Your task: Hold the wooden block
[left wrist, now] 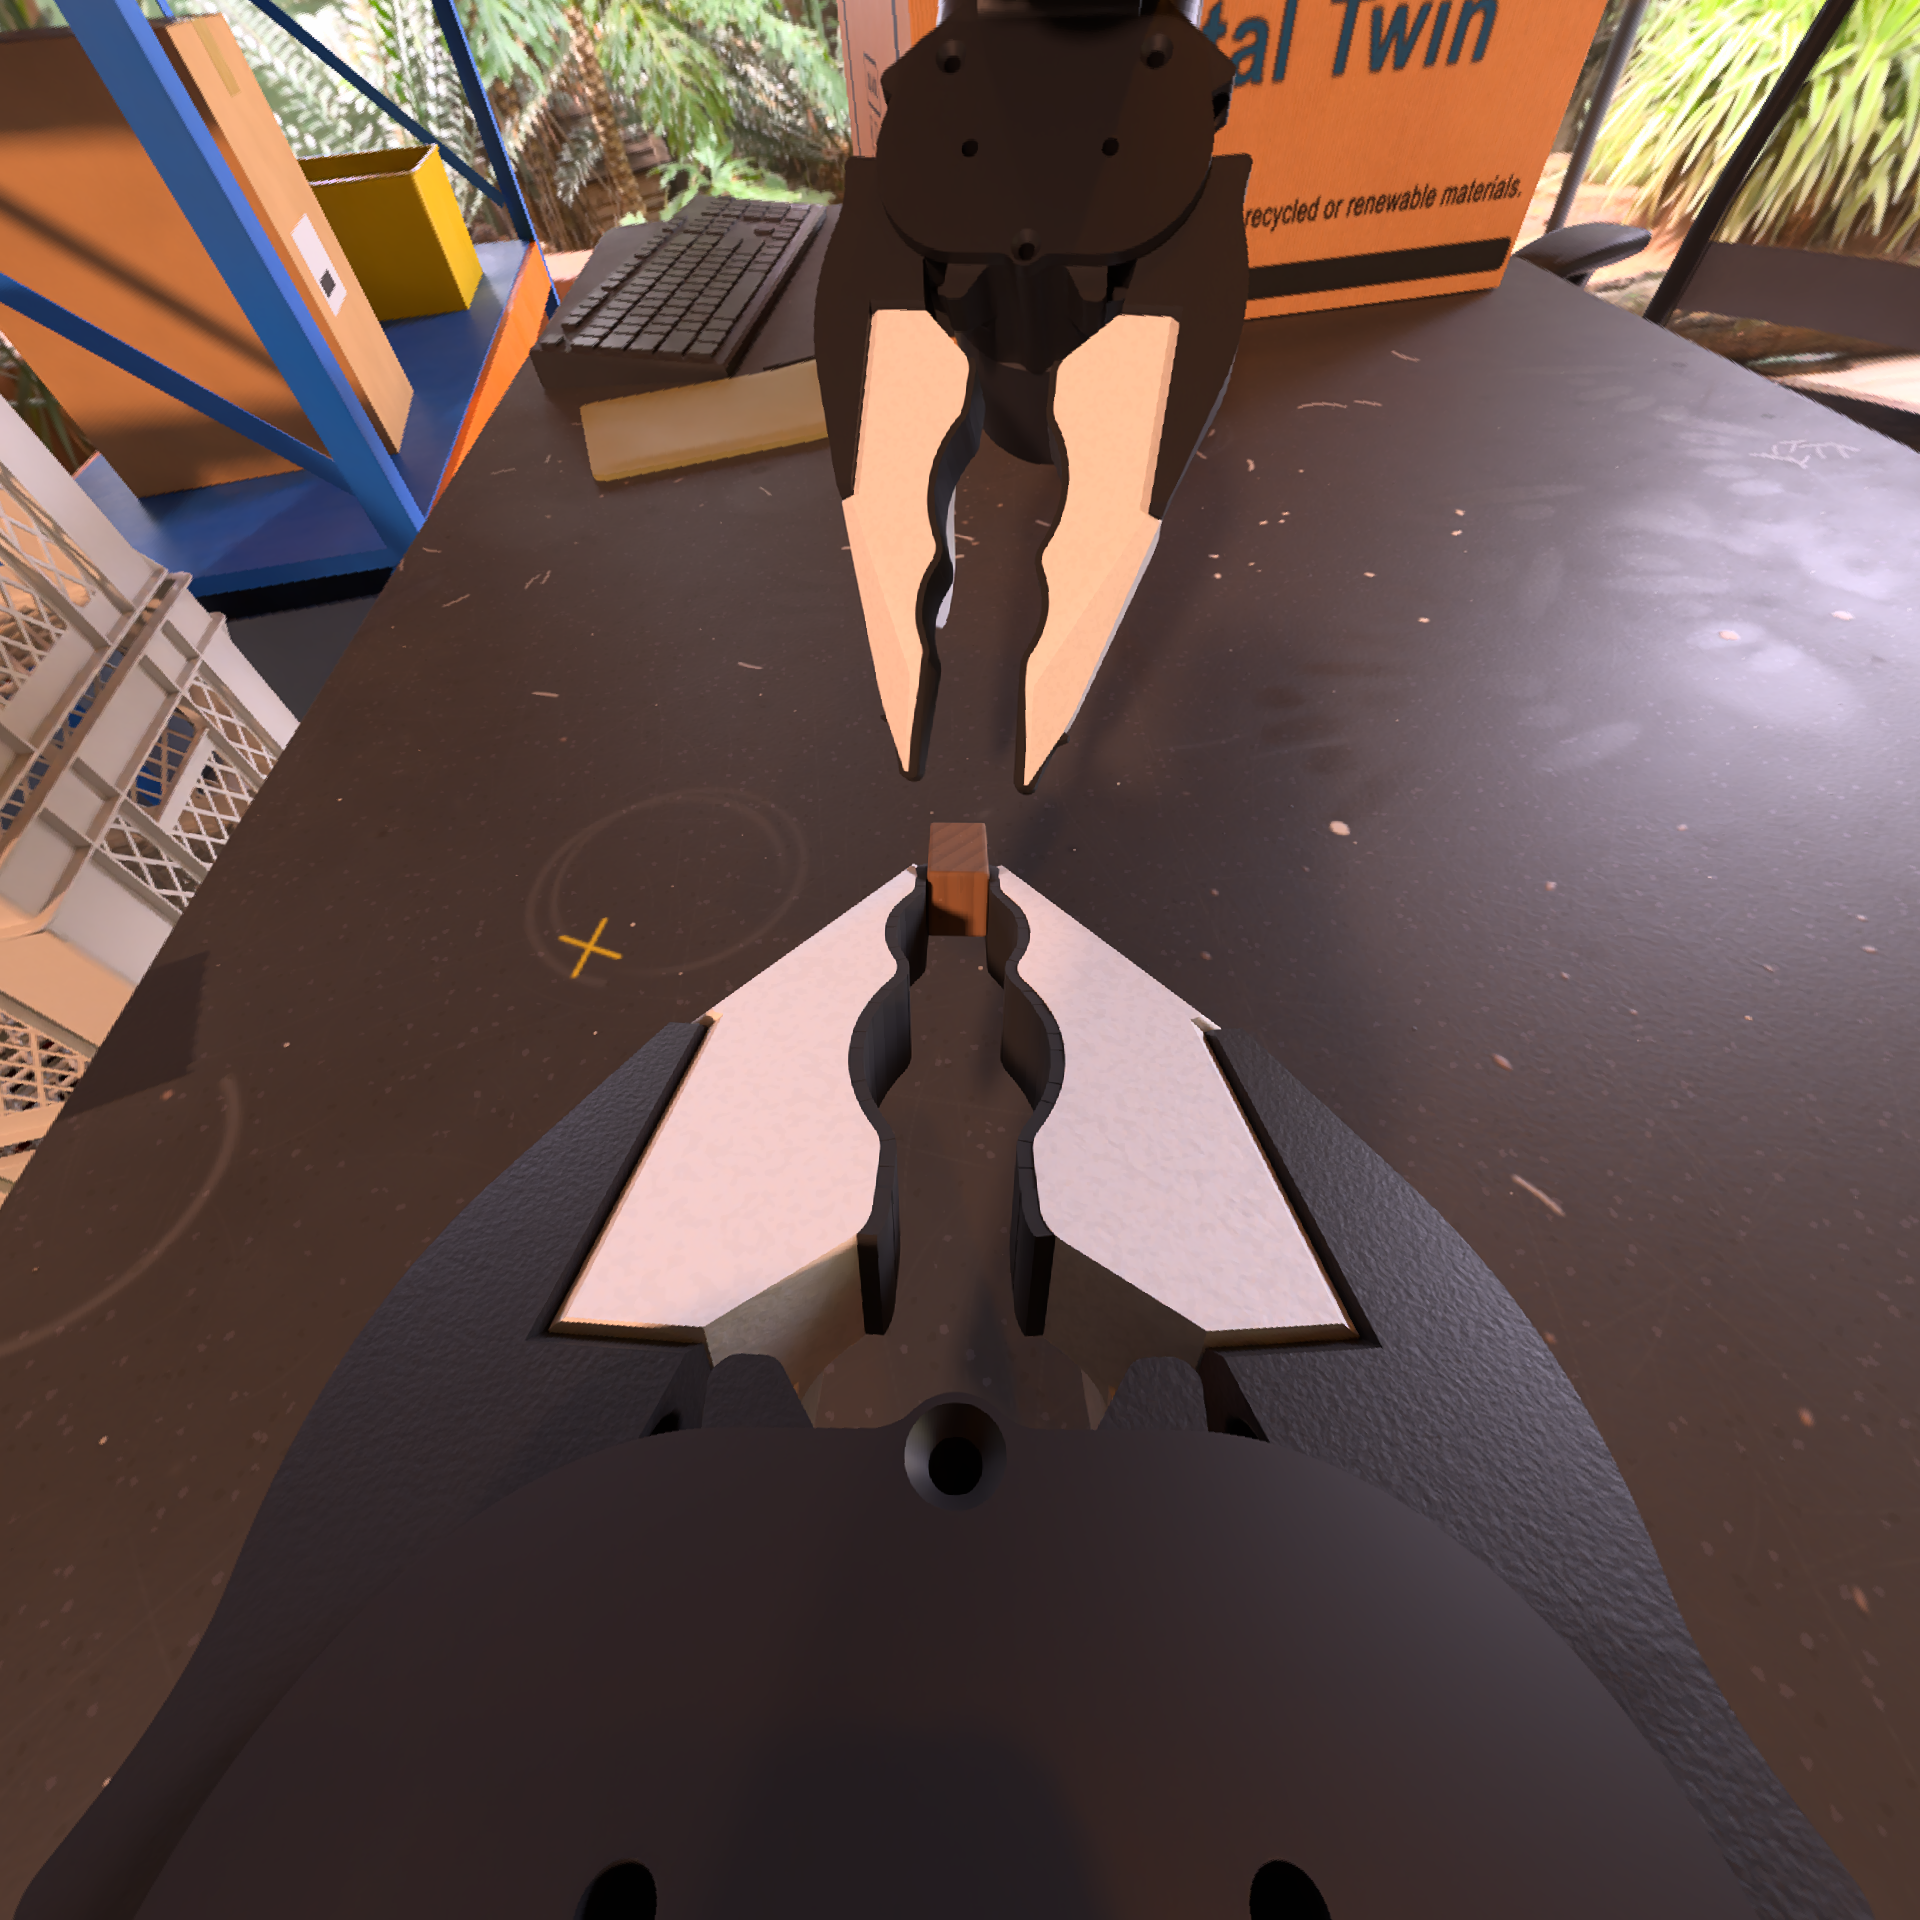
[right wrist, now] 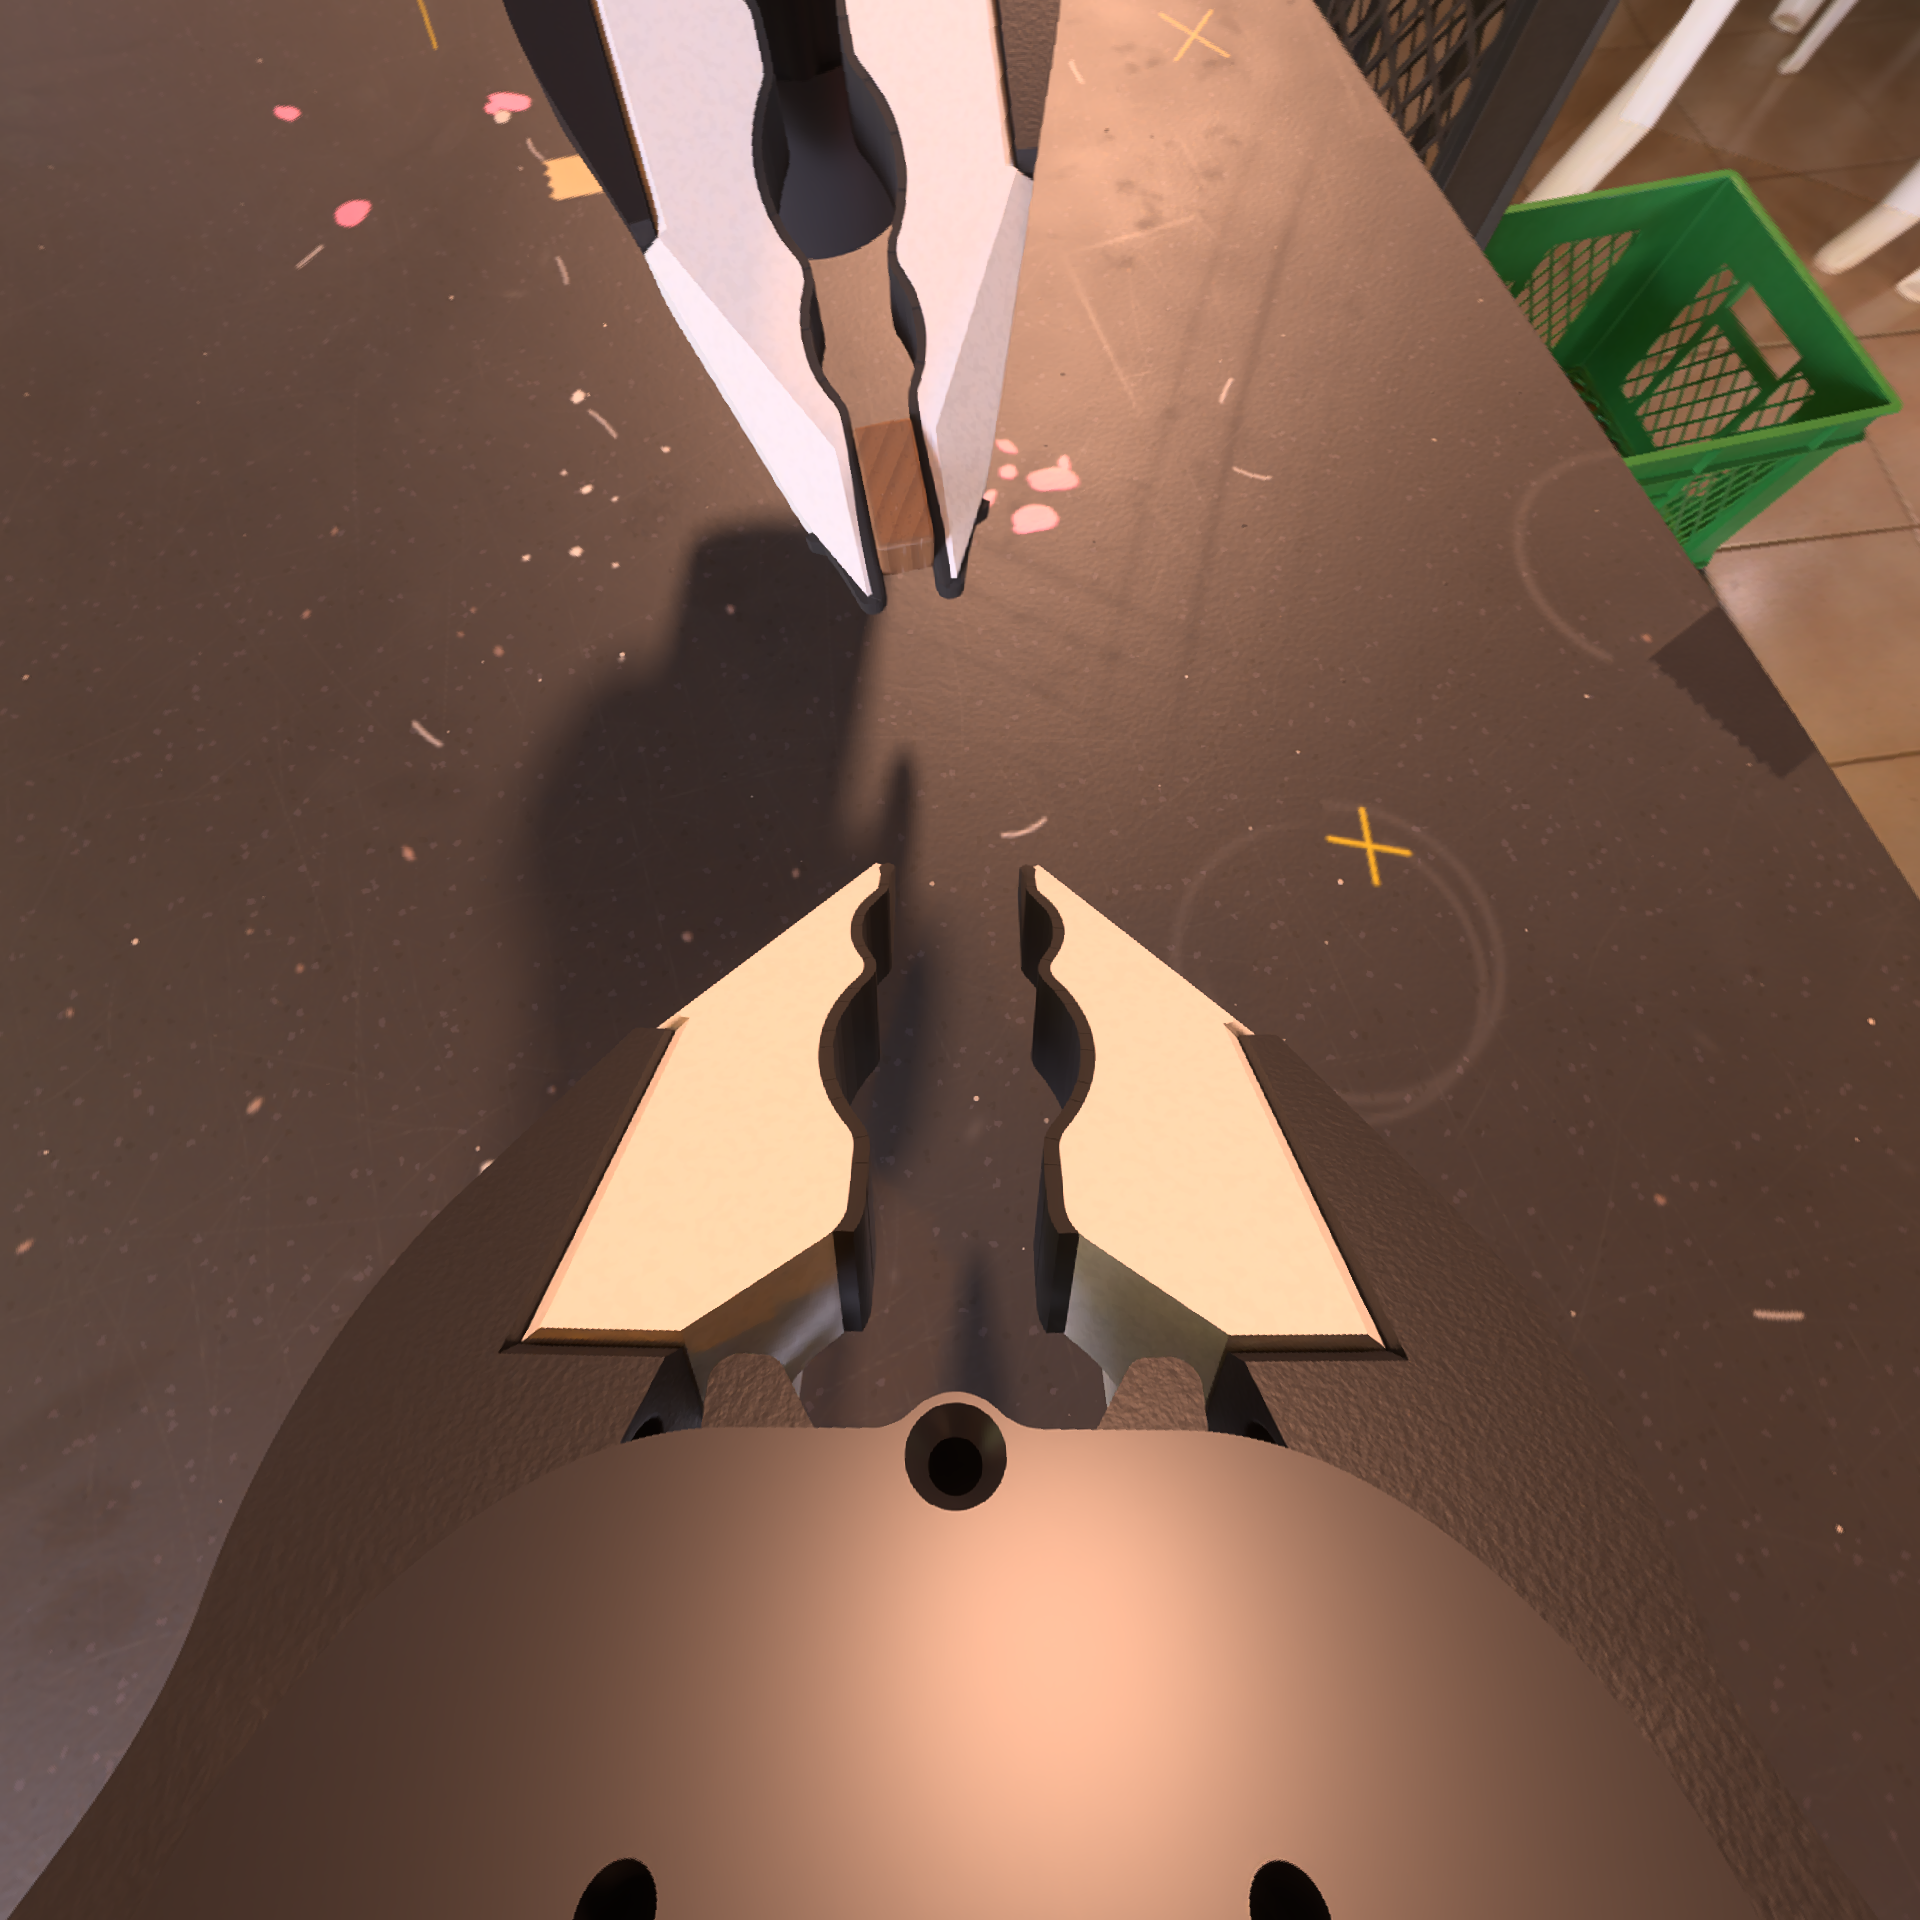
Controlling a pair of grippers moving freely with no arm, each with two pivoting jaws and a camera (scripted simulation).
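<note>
A small wooden block (left wrist: 957, 878) sits between the tips of my left gripper (left wrist: 958, 883), whose white-padded fingers are shut on it above the dark table (left wrist: 1455, 831). In the right wrist view the same block (right wrist: 899, 499) shows clamped between the left gripper's fingers (right wrist: 914, 582) farther off. My right gripper (right wrist: 954, 883) is open and empty, its tan-padded fingers apart, pointing at the block from the opposite side with a gap between. It also shows in the left wrist view (left wrist: 968, 779), facing my left gripper just beyond the block.
A keyboard (left wrist: 691, 286) and a pale slab (left wrist: 707, 421) lie at the back left, an orange box (left wrist: 1382, 156) at the back. A blue rack (left wrist: 260, 312) and white crate (left wrist: 104, 727) stand left. A green crate (right wrist: 1683, 353) stands off the table's edge. Yellow crosses (right wrist: 1369, 847) mark the table.
</note>
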